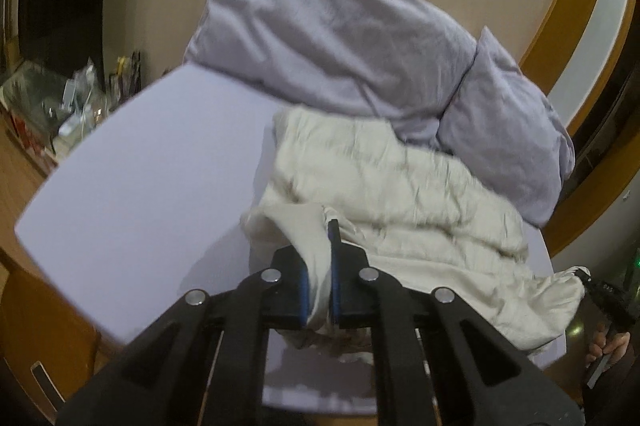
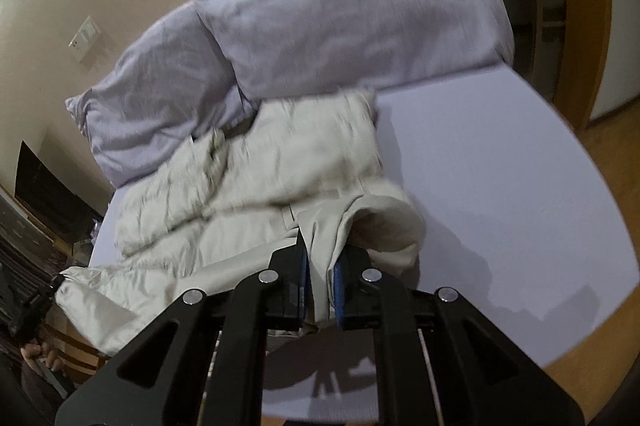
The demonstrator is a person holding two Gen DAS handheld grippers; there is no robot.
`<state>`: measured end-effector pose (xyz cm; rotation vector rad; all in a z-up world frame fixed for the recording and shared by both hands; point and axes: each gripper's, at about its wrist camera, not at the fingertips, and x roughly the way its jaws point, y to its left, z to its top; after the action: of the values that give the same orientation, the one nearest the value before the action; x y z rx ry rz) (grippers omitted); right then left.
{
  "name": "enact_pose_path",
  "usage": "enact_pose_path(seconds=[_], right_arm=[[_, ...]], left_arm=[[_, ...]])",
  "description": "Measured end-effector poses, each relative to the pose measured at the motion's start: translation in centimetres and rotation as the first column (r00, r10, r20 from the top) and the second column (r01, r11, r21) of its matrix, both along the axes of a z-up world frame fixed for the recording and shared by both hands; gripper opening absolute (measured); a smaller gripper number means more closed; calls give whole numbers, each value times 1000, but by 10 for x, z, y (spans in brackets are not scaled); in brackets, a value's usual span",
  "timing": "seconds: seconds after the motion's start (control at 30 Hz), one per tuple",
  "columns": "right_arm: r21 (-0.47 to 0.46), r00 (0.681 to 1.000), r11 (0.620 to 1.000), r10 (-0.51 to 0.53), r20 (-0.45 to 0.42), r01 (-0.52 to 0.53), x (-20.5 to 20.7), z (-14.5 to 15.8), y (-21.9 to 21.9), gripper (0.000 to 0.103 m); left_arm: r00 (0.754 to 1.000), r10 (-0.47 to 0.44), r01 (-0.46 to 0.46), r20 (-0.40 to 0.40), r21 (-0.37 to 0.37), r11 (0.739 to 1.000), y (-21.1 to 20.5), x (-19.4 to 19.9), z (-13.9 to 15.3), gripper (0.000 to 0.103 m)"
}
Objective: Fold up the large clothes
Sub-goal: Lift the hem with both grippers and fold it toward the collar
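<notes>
A cream, wrinkled garment point(image 1: 392, 182) lies on a pale lavender bed point(image 1: 140, 186). My left gripper point(image 1: 320, 266) is shut on its near left corner and lifts the cloth a little. In the right wrist view the same garment point(image 2: 256, 178) spreads to the left, and my right gripper point(image 2: 320, 266) is shut on its near right corner. The other gripper shows at the far edge of each view, also on the garment's edge point(image 1: 600, 290) point(image 2: 36, 298).
Two lavender pillows point(image 1: 340, 38) point(image 1: 516, 130) lean against a beige wall behind the garment. A cluttered shelf point(image 1: 60, 106) stands left of the bed. Wooden floor point(image 2: 592, 154) and wooden door frames lie to the right. Wall switches point(image 2: 82, 38) sit above the pillows.
</notes>
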<state>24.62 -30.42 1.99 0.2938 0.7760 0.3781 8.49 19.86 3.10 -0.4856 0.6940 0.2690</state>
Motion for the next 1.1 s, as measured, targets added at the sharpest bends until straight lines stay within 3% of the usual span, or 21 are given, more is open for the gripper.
enact_pose_path(seconds=[0.23,0.5,0.77,1.1], right_arm=[[-22,999,1000,-3,51,4,55,26,18,10],[-16,998,998,-55,42,56,122,25,36,11],[-57,993,992,-116,13,116,188,6,62,12],[-137,982,975,-182,-50,174,250,-36,86,14]], left_arm=[[1000,-2,0,27,49,999,17,67,29,8],[1000,-23,23,-2,71,997,39,153,30,8],[997,-44,48,-57,84,995,57,235,6,8],[987,-11,16,-159,33,999,78,312,-51,10]])
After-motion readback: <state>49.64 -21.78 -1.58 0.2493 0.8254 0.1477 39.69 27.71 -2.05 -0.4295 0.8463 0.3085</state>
